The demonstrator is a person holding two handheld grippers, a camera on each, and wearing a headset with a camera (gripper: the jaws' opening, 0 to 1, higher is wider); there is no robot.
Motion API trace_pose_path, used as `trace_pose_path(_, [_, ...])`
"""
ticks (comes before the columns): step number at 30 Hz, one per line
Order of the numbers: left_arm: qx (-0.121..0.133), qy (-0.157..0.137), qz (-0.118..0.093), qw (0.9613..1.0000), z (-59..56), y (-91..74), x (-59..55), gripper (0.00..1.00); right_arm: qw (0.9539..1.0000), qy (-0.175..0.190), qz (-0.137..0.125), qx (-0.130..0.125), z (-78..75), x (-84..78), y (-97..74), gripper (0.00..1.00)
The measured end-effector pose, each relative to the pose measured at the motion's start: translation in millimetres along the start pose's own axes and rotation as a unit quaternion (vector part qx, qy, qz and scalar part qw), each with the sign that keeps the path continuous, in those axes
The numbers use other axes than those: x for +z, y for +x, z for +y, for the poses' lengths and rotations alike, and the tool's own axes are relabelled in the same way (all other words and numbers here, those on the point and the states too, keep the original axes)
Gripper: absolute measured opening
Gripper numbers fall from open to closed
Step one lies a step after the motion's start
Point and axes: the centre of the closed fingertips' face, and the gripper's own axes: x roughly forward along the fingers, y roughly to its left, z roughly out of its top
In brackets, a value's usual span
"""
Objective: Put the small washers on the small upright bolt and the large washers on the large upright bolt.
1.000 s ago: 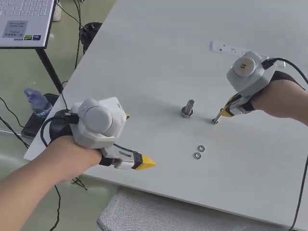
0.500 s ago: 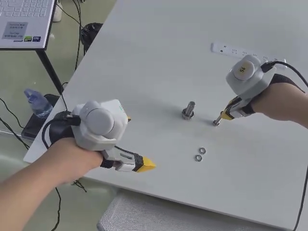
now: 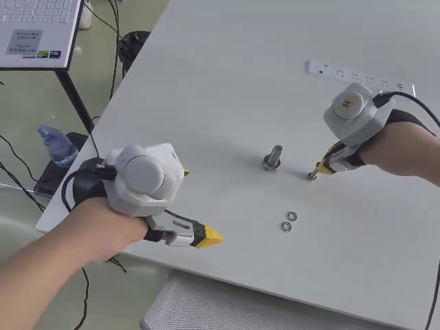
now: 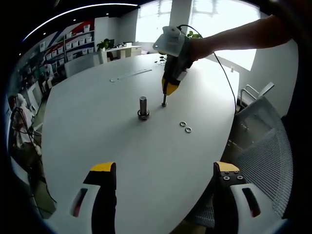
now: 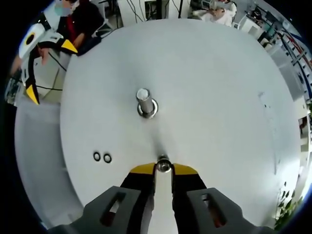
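Presently the right gripper (image 3: 320, 168) should centre squarely over the small bolt (image 5: 164, 165), fingers flanking it, pinch undeterminable; small washers (image 3: 292, 216) lie on the counter (image 3: 227, 82); left gripper (image 4: 164, 168) fingers spread

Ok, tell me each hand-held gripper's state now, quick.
Left hand-held gripper: open, holding nothing.
Right hand-held gripper: closed on the top of the small bolt; whether it holds anything else cannot be told.
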Motion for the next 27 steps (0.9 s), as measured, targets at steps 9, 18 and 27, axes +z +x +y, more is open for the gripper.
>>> trace_pose_path(9, [0.001,0.000,0.004,1.0000,2.6,0.9,-0.4,0.81,0.9999,-0.008,0.005,0.005,2.3,-0.3,9.3,0.12])
trace_pose_path(18, [-0.002,-0.003,0.009,0.9999,0.0,3.1,-4.9,0.80,0.9997,-0.018,0.013,0.011,7.2,-3.7,19.9,0.12])
trace_pose_path(27, [-0.002,-0.005,0.012,0.9999,2.9,1.8,-8.4,0.79,0.9994,-0.027,0.017,0.013,11.6,-6.3,27.2,0.12])
